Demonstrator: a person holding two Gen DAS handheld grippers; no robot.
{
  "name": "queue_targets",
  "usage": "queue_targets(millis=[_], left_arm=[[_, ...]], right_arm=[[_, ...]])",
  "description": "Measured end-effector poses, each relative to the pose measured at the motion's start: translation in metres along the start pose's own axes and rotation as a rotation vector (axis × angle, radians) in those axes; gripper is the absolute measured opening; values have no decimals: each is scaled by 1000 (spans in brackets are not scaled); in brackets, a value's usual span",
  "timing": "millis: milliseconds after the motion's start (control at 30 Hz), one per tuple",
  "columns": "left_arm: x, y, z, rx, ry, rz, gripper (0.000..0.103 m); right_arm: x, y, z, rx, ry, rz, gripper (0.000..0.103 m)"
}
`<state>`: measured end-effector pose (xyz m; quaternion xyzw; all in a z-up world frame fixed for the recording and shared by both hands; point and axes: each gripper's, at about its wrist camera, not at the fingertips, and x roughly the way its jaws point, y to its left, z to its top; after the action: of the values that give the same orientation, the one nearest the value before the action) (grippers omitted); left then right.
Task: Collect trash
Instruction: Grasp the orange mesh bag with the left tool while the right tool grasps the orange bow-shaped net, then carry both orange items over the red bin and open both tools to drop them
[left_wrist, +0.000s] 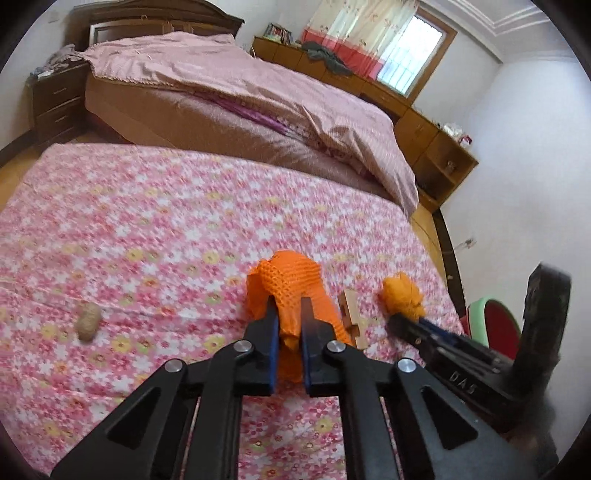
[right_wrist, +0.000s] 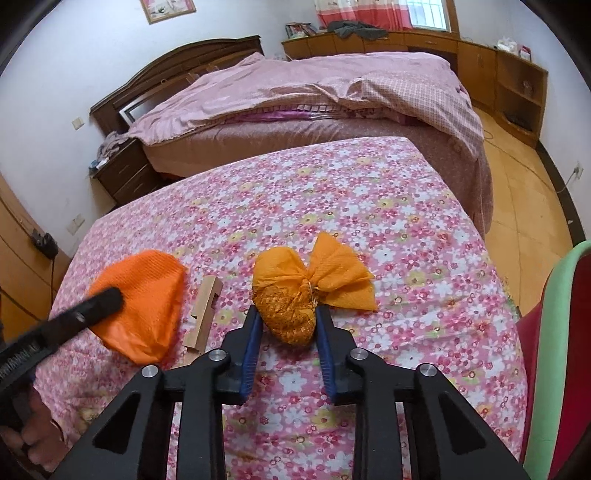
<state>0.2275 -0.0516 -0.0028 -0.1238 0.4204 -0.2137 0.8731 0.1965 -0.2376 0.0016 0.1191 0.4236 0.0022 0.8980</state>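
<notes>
My left gripper (left_wrist: 289, 301) is shut on an orange foam net sleeve (left_wrist: 291, 282) over the floral tablecloth (left_wrist: 166, 221). The sleeve also shows in the right wrist view (right_wrist: 142, 295), with the left gripper's finger across it. My right gripper (right_wrist: 287, 314) is shut on a yellow-orange wrapper bundle with a bow-like twisted end (right_wrist: 299, 284); that bundle shows small in the left wrist view (left_wrist: 402, 293). A small wooden block (left_wrist: 352, 317) lies between the two, also in the right wrist view (right_wrist: 205, 310). A peanut shell (left_wrist: 88, 322) lies at the left.
A red bin with a green rim (right_wrist: 554, 332) stands off the table's right edge, also in the left wrist view (left_wrist: 493, 321). A bed (right_wrist: 314, 96) with a pink quilt stands beyond the table. Wooden cabinets (left_wrist: 424, 129) line the far wall.
</notes>
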Motion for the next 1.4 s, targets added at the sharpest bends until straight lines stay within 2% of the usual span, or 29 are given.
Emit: queue_targets(millis=[267,867,1167,1400], left_arm=[[-32,5,14,-15,-67,8,7],[-131,-22,18,32,-206,70,7],[-168,-38,6,47,-244,57,7],[-178,-61,-6,76,-249,28,7]], right_arm=[[-16,3,0,-15,-46,7,22],[-124,6,-19,26,-193,68,23],[-174,-7,-39,60,-251,55,23],[-202,-21,-55,89,-283,26,23]])
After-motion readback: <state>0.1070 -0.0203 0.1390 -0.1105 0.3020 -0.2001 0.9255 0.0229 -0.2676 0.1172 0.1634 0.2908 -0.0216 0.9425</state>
